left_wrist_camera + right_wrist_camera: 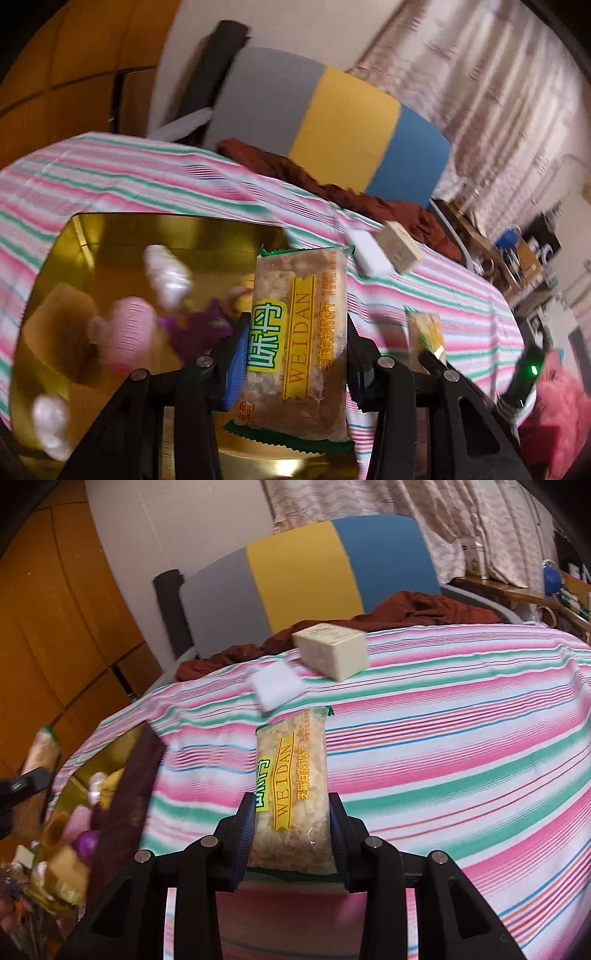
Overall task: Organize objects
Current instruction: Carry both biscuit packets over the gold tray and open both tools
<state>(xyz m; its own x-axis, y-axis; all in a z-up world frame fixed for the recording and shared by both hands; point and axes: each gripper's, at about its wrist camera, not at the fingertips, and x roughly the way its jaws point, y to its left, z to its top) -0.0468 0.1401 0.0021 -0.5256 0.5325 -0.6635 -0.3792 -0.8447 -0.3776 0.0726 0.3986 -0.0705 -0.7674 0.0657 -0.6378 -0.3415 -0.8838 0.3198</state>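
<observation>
Left wrist view: left claw (295,354) clamped on a Weidan cracker packet (301,332), long axis running straight out along the fingers. Packet hangs over the near right corner of the gold tin (166,229); tin lies ahead and to the left, sweets inside.

Right wrist view: right claw (291,830) clamped on a second Weidan packet (295,786), same lengthwise hold, above the striped bed sheet (461,757). Tin at far left; left claw judged nearer for the drop.
</observation>
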